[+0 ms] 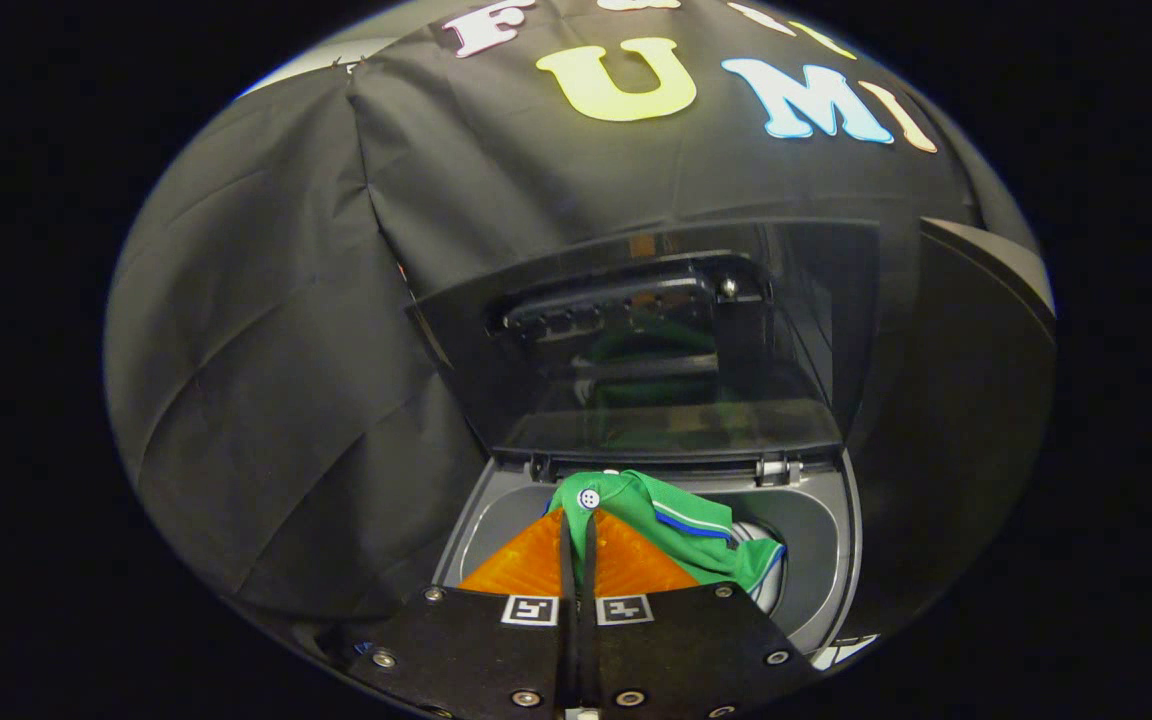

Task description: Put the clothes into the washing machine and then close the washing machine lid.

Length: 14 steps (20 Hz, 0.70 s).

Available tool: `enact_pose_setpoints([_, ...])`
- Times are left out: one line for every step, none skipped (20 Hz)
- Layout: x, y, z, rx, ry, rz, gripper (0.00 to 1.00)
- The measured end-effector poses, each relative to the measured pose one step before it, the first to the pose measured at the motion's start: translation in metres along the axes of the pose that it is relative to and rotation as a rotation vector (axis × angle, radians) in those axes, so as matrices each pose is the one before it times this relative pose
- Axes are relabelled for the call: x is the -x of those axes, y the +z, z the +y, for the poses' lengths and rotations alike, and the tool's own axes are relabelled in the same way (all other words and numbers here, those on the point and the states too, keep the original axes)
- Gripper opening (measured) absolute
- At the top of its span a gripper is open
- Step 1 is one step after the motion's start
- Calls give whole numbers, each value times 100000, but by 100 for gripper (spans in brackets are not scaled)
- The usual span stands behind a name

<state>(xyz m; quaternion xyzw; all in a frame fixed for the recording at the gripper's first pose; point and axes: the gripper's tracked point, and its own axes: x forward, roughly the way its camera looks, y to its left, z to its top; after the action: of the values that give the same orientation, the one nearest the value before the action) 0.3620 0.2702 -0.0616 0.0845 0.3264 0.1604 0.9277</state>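
Clothes, a green garment [681, 535] with blue-and-white trim and a white button, hang from the fingers [577, 520], which are pressed together on a fold of the cloth. It droops over the washing machine [826, 560] opening, just below the rear edge by the hinges. The dark lid [656, 340] stands raised beyond it, glossy and reflecting the green. Black cloth wall [266, 400] surrounds the machine on the far and left sides.
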Motion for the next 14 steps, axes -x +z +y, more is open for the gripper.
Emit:
enact_pose_setpoints([-343, -693, -203, 48, -696, 1324, 0])
enact_pose_setpoints([-356, -743, -181, 171, -779, 1298, 0])
enact_pose_setpoints([-409, -588, -258, 140, -809, 1266, 0])
enact_pose_setpoints([-392, -830, -144, 36, -568, 1289, 0])
enact_pose_setpoints([-503, -583, -282, 121, -796, 1358, 0])
enact_pose_setpoints([-358, -679, -220, 184, -1019, 1422, 0])
enact_pose_setpoints([-370, -563, -220, 136, -876, 1579, 0])
enact_pose_setpoints([-322, -713, -227, 83, -1094, 1329, 0])
enact_pose_setpoints([-379, -435, -252, 175, -959, 1350, 0])
enact_pose_setpoints([-340, -549, -151, 127, -523, 1092, 0])
enact_pose_setpoints([-246, -346, -125, 254, -144, 1148, 0])
enact_pose_setpoints([-231, -491, -115, 428, -525, 1044, 1])
enact_pose_setpoints([-301, -288, -187, 487, -357, 742, 2])
enact_pose_setpoints([-203, -325, -137, 136, -375, 859, 2])
